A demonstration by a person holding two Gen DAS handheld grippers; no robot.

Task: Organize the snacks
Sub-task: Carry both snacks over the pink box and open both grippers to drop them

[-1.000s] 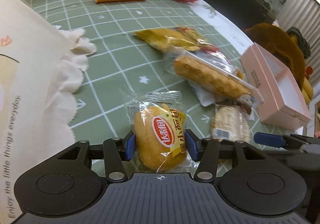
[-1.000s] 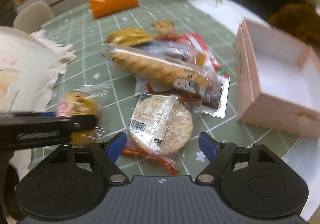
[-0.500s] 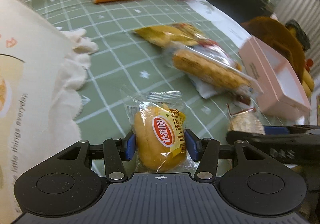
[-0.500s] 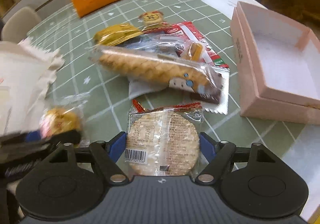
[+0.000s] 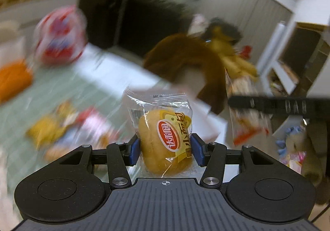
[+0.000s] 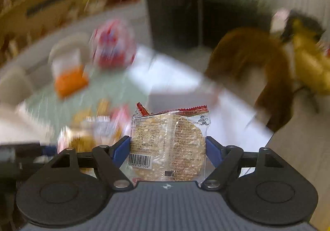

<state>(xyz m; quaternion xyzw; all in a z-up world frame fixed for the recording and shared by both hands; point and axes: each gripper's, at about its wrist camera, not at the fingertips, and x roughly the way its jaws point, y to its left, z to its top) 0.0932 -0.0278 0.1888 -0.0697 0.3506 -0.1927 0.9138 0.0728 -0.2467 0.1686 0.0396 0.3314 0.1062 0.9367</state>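
Two grips, both held above the blurred green table: left gripper (image 5: 165,149) clamped on wrapped small bread bun (image 5: 165,144); right gripper (image 6: 168,153) clamped on packaged rice cracker (image 6: 175,148).

The small bread (image 5: 165,144) sits in a clear, shiny plastic wrapper that crinkles. The rice cracker (image 6: 171,146) looks rough and bumpy under its own glossy clear plastic. The left tongs (image 5: 164,149) and right tongs (image 6: 168,151) are matt black plastic with smooth blue pads (image 5: 134,151) and small shiny metal pins. The brown plush toy (image 5: 185,60) looks soft and furry.
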